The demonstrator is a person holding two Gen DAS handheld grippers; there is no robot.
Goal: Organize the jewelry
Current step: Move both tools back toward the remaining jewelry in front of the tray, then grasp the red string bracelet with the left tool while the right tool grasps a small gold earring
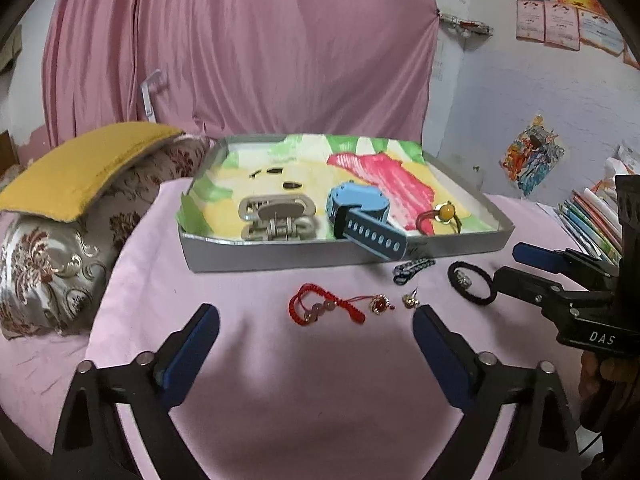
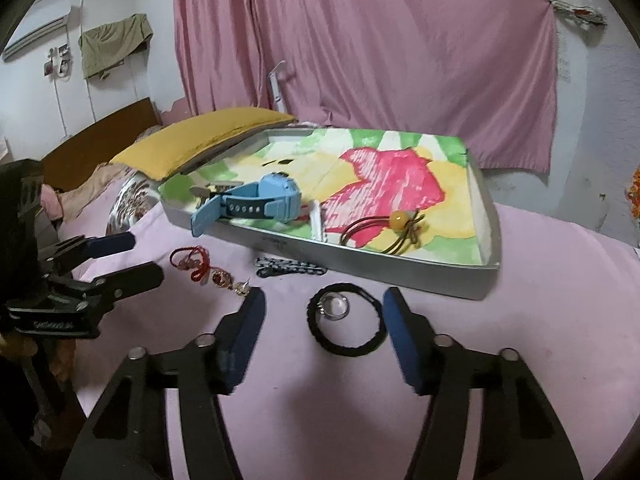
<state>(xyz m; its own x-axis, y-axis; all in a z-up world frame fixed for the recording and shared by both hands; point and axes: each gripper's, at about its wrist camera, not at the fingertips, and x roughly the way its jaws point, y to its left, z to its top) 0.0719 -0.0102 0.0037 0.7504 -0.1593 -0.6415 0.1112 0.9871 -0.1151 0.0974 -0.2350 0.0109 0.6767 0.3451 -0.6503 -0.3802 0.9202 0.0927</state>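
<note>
We find the left gripper [image 1: 316,330] nearest its camera, jaws spread wide over the pink cloth [image 1: 280,400] with nothing between the pads. Just beyond its fingertips lie a red cord bracelet [image 1: 320,308], a small red-stoned charm [image 1: 380,304] and a gold earring [image 1: 410,300]; all rest on the cloth ahead of the jaws, none gripped. The right gripper [image 2: 324,322] stands partly spread, and the black hair tie [image 2: 346,320] lies flat between its two pads, its right edge close against the right pad; we cannot say for certain whether that pad touches it, and the left pad stands clear. A clear-stoned ring [image 2: 334,306] sits inside the hair tie's loop. Farther on, a blue-and-white braided band [image 2: 290,269] lies on the cloth just in front of the tray. The grey tray [image 2: 400,272] comes next, lined with a painted sheet; in it we note a blue watch [image 2: 272,198] whose strap overhangs the near rim, a metal watch band [image 1: 276,216], and a brown hair tie with an amber bead [image 2: 400,218]. Behind the tray are a yellow cushion [image 1: 80,172] on a patterned pillow, then a pink curtain [image 1: 240,40].
</note>
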